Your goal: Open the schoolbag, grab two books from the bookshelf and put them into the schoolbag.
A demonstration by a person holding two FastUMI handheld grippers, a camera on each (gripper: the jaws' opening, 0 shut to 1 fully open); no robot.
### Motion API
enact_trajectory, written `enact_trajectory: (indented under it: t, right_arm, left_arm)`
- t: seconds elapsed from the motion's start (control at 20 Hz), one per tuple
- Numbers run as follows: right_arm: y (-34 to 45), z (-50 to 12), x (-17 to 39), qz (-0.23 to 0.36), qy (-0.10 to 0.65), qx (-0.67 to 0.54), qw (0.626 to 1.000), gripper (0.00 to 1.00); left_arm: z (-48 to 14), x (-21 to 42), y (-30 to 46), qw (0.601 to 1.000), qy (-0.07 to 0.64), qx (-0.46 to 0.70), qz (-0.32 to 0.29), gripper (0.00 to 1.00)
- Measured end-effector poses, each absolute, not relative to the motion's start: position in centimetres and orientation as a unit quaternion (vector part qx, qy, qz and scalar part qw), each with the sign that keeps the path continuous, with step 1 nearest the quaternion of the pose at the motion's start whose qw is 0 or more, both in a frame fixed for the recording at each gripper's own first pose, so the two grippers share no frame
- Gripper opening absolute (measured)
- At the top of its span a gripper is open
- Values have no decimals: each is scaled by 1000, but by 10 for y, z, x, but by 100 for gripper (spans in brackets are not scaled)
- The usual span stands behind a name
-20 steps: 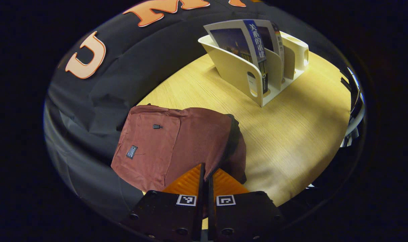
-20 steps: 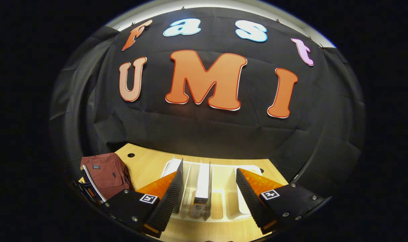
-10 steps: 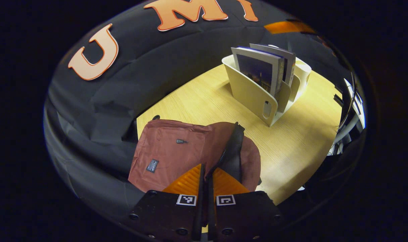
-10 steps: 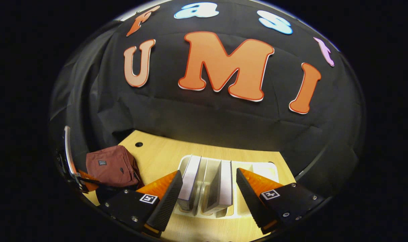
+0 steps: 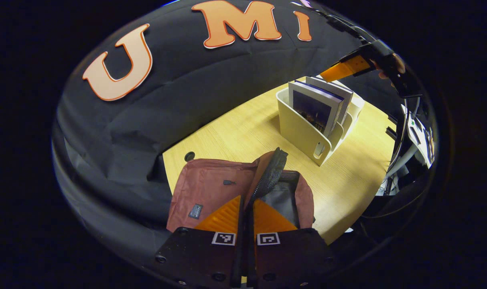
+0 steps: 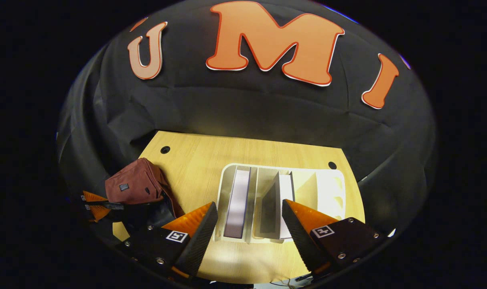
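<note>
Left tool: your left tool (image 5: 244, 204) sits low over the schoolbag with its two fingers clenched together on the edge of the bag's opened flap; in the right gripper view you can see it (image 6: 92, 202) at the bag's near side
Schoolbag: the maroon schoolbag (image 5: 211, 192) lies flat on the worktop (image 5: 235, 128) near the black cloth wall, its zip flap (image 5: 269, 174) lifted upright so the dark lining (image 5: 281, 202) shows; from your right tool's view the bag (image 6: 135, 185) is at the left end of the worktop (image 6: 195, 156), well apart from the bookshelf
Right tool: your right tool (image 6: 249, 222) hangs above the bookshelf with its fingers spread wide and gripping nothing; in the left gripper view it (image 5: 345, 69) hovers just above the tops of the books
Bookshelf: the cream slotted bookshelf (image 6: 327, 192) stands on the worktop, and from the left tool's side it (image 5: 299, 128) is beyond the bag
Books: two books stand upright in separate slots; the left book (image 6: 237, 202) shows its pale page edges and the right book (image 6: 281, 200) leans slightly against a divider; in the left gripper view the nearer book (image 5: 313, 108) shows a dark cover
</note>
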State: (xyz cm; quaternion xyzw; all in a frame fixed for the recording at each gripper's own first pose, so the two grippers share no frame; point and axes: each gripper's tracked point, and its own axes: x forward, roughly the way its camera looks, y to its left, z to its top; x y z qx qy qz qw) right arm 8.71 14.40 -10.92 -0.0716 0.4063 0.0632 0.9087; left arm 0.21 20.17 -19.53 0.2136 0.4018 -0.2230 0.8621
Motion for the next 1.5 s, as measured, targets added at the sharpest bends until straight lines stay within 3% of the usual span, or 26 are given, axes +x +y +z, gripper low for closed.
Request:
enact_trajectory:
  t: [0.35, 0.4, 0.45, 1.05, 1.15, 1.35, 1.4, 1.45, 1.5]
  right_arm:
    - [164, -126, 80, 127, 528, -112, 832, 97]
    - [161, -128, 81, 117, 541, -118, 824, 97]
    - [163, -133, 84, 119, 551, -124, 816, 97]
    - [173, -208, 111, 88, 657, -111, 740, 93]
    - [167, -217, 114, 77, 661, -123, 737, 85]
    - [168, -226, 113, 69, 672, -117, 728, 50]
    - [167, -227, 114, 66, 677, -107, 725, 51]
    - [163, -227, 114, 60, 678, -99, 726, 41]
    - [162, -227, 115, 54, 680, -89, 726, 39]
  left_arm:
    - [-169, 17, 217, 869, 384, 199, -240, 5]
    - [-168, 19, 219, 869, 384, 198, -242, 10]
    - [-166, 23, 222, 870, 382, 199, -243, 5]
    - [-175, 21, 231, 880, 395, 157, -209, 5]
    - [-176, 20, 232, 880, 401, 158, -201, 5]
    - [-181, 13, 226, 882, 410, 149, -179, 5]
    - [-182, 12, 223, 881, 413, 149, -174, 5]
    - [-184, 10, 221, 882, 414, 148, -170, 5]
    - [-186, 9, 219, 881, 418, 145, -166, 5]
